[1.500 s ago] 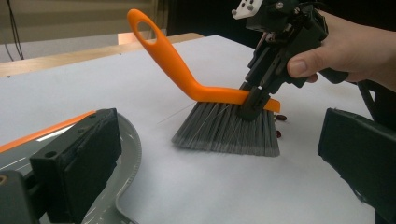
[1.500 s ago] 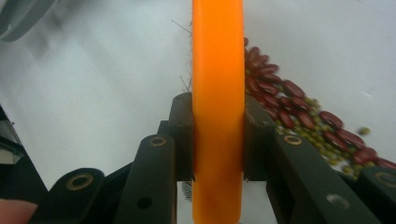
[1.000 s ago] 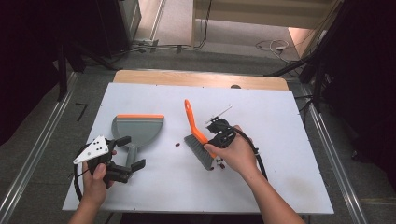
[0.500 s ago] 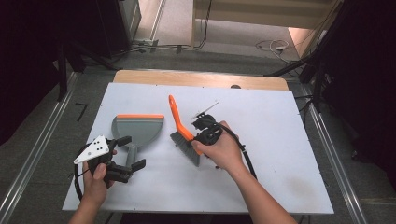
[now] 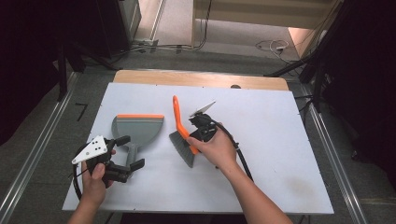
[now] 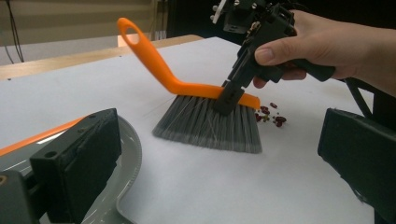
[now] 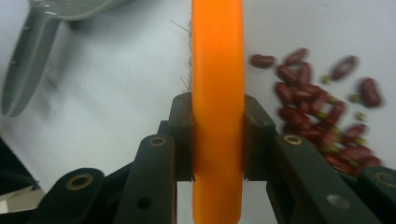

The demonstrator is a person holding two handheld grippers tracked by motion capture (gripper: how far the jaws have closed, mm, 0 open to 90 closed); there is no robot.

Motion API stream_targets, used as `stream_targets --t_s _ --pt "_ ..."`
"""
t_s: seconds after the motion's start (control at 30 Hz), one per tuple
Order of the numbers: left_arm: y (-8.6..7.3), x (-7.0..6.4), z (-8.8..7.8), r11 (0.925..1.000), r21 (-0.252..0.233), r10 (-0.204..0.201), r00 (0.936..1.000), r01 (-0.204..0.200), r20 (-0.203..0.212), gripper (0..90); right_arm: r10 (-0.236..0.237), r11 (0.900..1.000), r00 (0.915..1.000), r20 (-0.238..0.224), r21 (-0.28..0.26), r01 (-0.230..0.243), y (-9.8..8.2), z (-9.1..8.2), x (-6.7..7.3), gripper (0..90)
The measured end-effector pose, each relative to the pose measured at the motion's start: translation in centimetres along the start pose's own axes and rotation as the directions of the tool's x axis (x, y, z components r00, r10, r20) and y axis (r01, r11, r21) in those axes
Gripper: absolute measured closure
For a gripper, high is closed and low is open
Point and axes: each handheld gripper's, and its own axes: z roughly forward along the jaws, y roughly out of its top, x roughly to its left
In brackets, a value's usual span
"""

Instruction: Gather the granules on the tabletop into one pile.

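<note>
**Hand brush, with dustpan and beans**

We list an orange-backed plastic hand brush point(image 6: 205, 109) with soft grey bristles, mid-table; the right gripper point(image 7: 218, 140) pinches its rigid spine; light, we judge, bristles yielding; small glossy red beans point(image 7: 322, 107) lie beside it; grey plastic dustpan point(image 5: 137, 128) nearby; left gripper point(image 5: 123, 161) spread, empty.

White tabletop point(image 5: 280, 154), bare and a bit scuffed, with a wooden strip point(image 5: 201, 78) along its far edge. Grey floor point(image 5: 56, 116) all round. Metal rails on the floor at left point(image 5: 32, 158) and right point(image 5: 334, 168). Loose cables point(image 5: 268, 45) on the floor beyond the tabletop. Dark stand legs point(image 5: 317, 70) at far right.
</note>
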Motion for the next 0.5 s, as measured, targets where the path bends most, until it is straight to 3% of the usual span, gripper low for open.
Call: stream_targets --t_s 0.03,0.27,0.5 --pt "0.0 0.0 0.0 1.0 0.001 0.0 1.0 0.0 0.0 0.6 0.014 1.0 0.9999 0.01 -0.009 -0.014 -0.3 -0.5 -0.9 68.8" --pt "0.0 -0.1 0.2 1.0 0.006 0.0 1.0 0.0 0.001 0.6 0.058 0.998 0.998 0.024 -0.027 -0.058 -1.5 -1.8 -3.2 68.8" --pt "-0.1 -0.2 0.2 0.9999 0.011 0.001 1.0 -0.001 0.001 0.6 0.09 0.995 0.9953 0.036 -0.038 -0.088 -2.5 -2.8 -4.8 68.8"
